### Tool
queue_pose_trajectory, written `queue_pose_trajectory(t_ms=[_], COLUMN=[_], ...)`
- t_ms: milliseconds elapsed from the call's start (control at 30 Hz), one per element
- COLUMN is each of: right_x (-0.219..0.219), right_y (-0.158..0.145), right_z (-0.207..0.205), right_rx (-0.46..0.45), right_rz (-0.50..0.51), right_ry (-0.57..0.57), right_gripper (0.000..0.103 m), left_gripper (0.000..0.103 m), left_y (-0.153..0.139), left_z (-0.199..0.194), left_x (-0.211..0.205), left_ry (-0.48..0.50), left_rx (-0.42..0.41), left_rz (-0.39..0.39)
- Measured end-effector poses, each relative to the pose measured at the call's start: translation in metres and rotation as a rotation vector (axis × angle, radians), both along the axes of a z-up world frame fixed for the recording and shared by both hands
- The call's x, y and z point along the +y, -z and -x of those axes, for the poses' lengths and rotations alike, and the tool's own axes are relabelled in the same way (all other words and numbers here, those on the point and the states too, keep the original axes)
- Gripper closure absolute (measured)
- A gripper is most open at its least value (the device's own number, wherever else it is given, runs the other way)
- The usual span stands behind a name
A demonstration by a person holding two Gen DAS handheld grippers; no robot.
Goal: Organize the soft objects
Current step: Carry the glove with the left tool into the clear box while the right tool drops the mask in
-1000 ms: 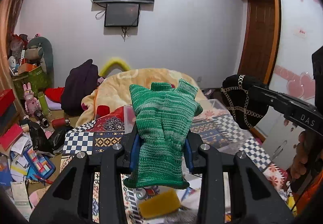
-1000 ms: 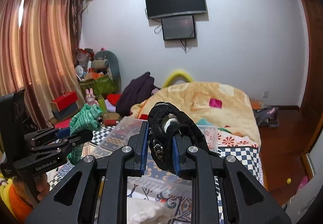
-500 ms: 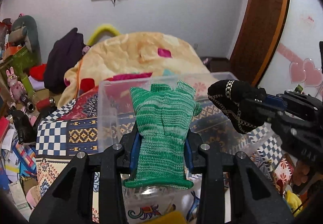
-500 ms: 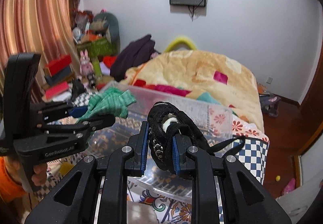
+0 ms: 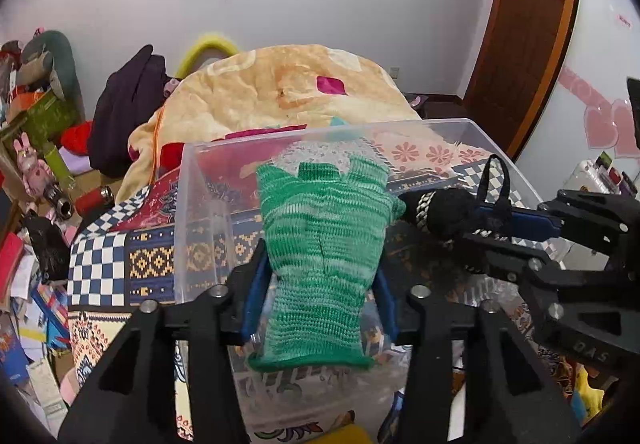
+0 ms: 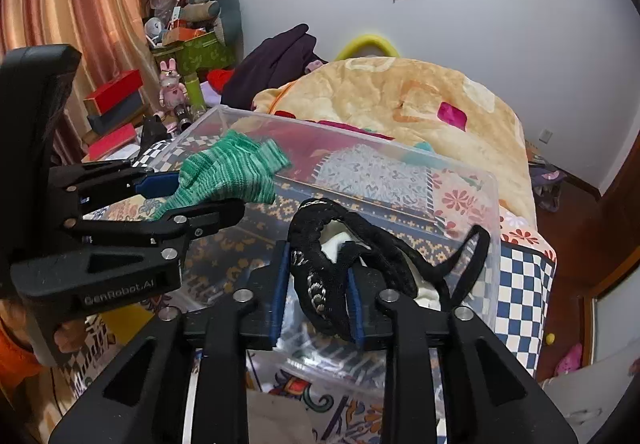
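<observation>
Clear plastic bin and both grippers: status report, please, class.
Left gripper shut on green glove. Right gripper shut on black slipper. Both held over clear plastic bin. Nothing blocking the drop.

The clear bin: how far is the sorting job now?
Nothing soft shows yet inside the clear bin. In hand: the left gripper clamps a green knit glove, and the right gripper clamps a black knit item, both held over the bin's opening. Left: release both into it.
</observation>
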State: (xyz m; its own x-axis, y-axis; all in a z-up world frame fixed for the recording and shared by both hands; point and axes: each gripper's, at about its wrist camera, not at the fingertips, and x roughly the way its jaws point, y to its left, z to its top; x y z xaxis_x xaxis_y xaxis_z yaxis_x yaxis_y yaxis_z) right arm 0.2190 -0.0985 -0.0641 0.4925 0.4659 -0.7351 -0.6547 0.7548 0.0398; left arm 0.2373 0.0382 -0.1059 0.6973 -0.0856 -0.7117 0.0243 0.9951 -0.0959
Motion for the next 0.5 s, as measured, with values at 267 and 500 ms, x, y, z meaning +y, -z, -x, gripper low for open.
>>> queue_pose_trajectory(t_ms=[267, 500], right_x=[-0.016, -0.041], right_y=[-0.014, -0.037], right_z=[0.019, 0.043], right_rx=[-0.081, -0.153], right_rz=[-0.004, -0.088], right_ry=[0.009, 0.040], right_gripper=[0.044, 0.030], left_gripper=[0.042, 0.039], left_y=[-0.015, -0.040], left_z=[0.030, 0.051], left_x=[0.000, -0.004], left_ry=[0.005, -0.006], left_rx=[-0.059, -0.121], left_rz=[0.025, 0.007])
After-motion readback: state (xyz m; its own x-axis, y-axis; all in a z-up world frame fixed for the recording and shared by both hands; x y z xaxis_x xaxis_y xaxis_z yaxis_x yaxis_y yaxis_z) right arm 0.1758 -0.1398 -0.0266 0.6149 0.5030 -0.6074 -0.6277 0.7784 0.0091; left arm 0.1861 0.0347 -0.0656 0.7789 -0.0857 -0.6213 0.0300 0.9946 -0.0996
